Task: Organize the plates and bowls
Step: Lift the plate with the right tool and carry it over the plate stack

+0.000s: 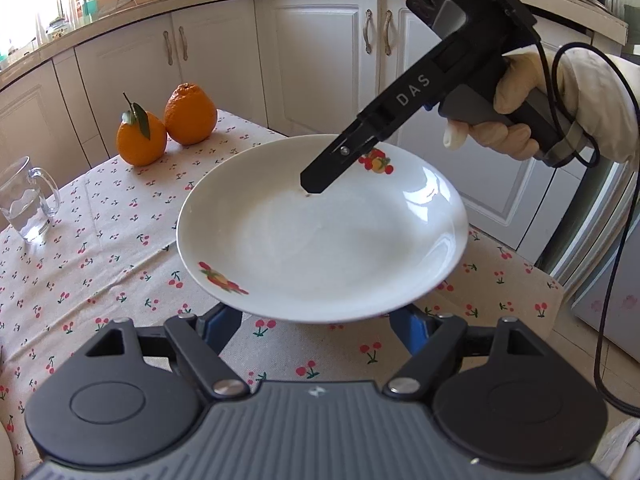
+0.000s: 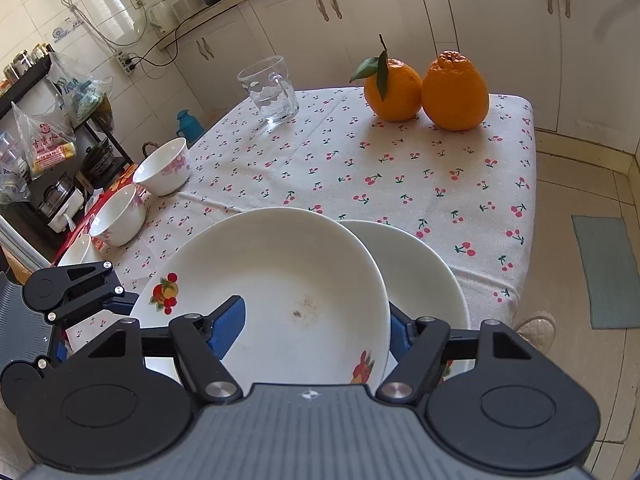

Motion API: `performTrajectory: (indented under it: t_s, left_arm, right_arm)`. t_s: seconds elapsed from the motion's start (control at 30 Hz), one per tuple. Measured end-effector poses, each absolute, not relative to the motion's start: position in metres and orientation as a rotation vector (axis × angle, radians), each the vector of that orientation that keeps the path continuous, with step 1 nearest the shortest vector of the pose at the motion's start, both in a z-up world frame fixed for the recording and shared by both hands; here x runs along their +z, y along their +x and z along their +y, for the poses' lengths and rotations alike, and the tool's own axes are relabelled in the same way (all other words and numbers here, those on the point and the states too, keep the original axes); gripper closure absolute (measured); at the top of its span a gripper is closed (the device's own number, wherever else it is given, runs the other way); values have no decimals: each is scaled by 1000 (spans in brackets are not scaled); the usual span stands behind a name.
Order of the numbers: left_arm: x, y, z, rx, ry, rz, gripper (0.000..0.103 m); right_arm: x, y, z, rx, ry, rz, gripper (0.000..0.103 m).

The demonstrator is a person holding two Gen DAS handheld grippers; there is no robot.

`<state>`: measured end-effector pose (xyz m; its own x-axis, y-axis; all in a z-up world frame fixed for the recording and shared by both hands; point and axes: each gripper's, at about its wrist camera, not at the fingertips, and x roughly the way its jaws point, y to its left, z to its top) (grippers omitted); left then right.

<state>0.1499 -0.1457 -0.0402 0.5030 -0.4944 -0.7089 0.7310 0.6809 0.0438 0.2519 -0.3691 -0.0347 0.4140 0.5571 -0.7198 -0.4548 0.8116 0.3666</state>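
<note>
Where the tabletop (image 2: 440, 168) ends at its near edge in the right wrist view, logged two white plates: upper plate (image 2: 280, 264), with fruit decals on the rim and brown specks in the well, overlapping lower plate (image 2: 424, 280) and offset toward the left edge. Found right gripper (image 2: 314, 330) with fingers spread wide astride upper plate's rim, one blue pad (image 2: 230, 322) inside the well, the other outside between the two plates; not clamped. Found left gripper (image 1: 314, 328) at the opposite rim, fingers likewise apart, tips hidden under the plate; cannot tell whether touching.

Recorded three white pink-flowered bowls in a row along the left edge: far bowl (image 2: 164, 168), middle bowl (image 2: 118, 216), near bowl (image 2: 78, 250) partly hidden behind left gripper. Noted glass mug (image 2: 274, 90) holding some water near the far edge. Noted two oranges (image 2: 424, 90), touching, toward the far right corner, one with stem and leaf.

Noted cherry-print cloth over the whole tabletop. Beyond: white cabinets (image 2: 500, 20), tiled wall, rack (image 2: 100, 128) with plastic bags at left, green mat (image 2: 608, 268) on beige floor tiles at right.
</note>
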Motion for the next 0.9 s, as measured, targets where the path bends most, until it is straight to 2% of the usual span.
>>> performTrajectory:
  t_s: [0.9]
  left_arm:
    - [-48,173,-153,-809,397,732,21]
  right_arm:
    - [-50,244,-389,591,156,973,25]
